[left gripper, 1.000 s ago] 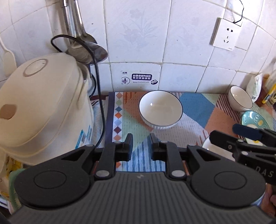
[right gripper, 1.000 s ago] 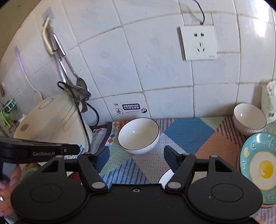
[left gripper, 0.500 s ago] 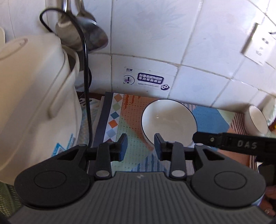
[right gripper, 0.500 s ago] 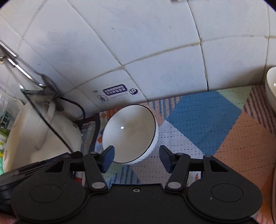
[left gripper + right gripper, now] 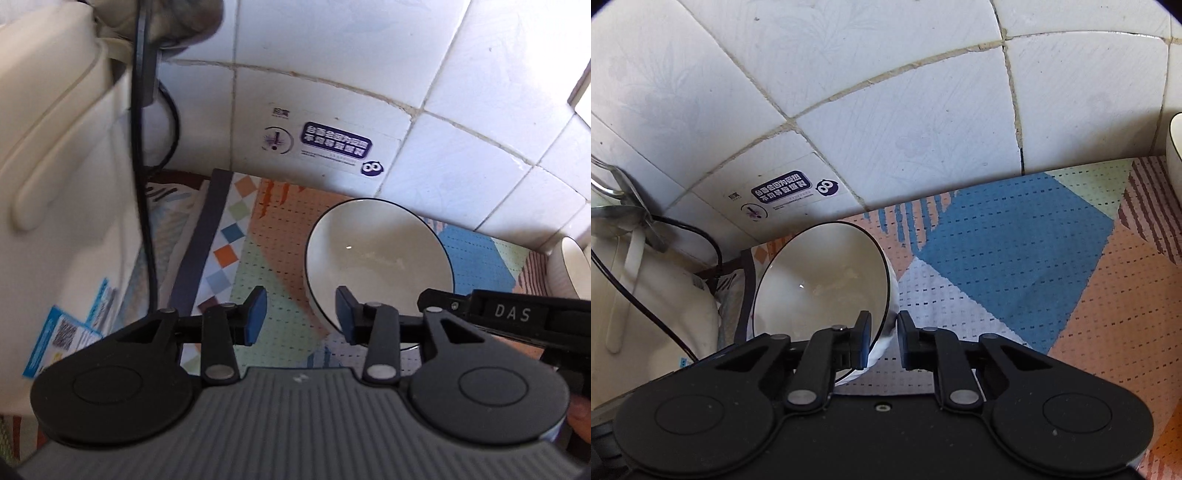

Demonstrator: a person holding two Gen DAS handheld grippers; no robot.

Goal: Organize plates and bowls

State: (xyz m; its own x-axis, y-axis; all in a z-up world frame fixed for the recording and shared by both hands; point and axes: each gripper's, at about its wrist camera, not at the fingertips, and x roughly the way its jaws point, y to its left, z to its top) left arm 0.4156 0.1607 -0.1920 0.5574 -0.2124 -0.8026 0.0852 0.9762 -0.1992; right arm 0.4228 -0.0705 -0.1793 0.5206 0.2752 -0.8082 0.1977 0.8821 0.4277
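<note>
Since a second ago we have brought both cameras down and in toward the tiled wall, and our right gripper (image 5: pixel 882 341), which was spread wide then, has narrowed its jaws around the near rim of the white bowl (image 5: pixel 820 280). One finger sits inside the bowl and the other outside its ribbed wall, with the dark-lined rim running between them; the outer pad shows a sliver of gap, so we judge the pinch nearly made, not fully tight. We take the bowl by its rim because its width is too great for the jaws to span. The bowl appears tilted in the right wrist view, though we cannot tell whether it has left the patterned mat (image 5: pixel 1015 258) that covers the surface. Our left gripper (image 5: pixel 297 314) hangs low over the mat just beside the bowl's left edge, jaws apart and holding nothing, likely kept near to steady or receive. The bowl stands close to the wall, below the sticker (image 5: pixel 334 142) and to the right of the cream rice cooker (image 5: pixel 62 155) with its black cord (image 5: pixel 142 155). A second bowl (image 5: pixel 570 266) shows at the far right edge of the mat, well apart, which we take as the probable stacking partner. Lifting by one rim point risks the bowl swinging, so we would lift slowly.
</note>
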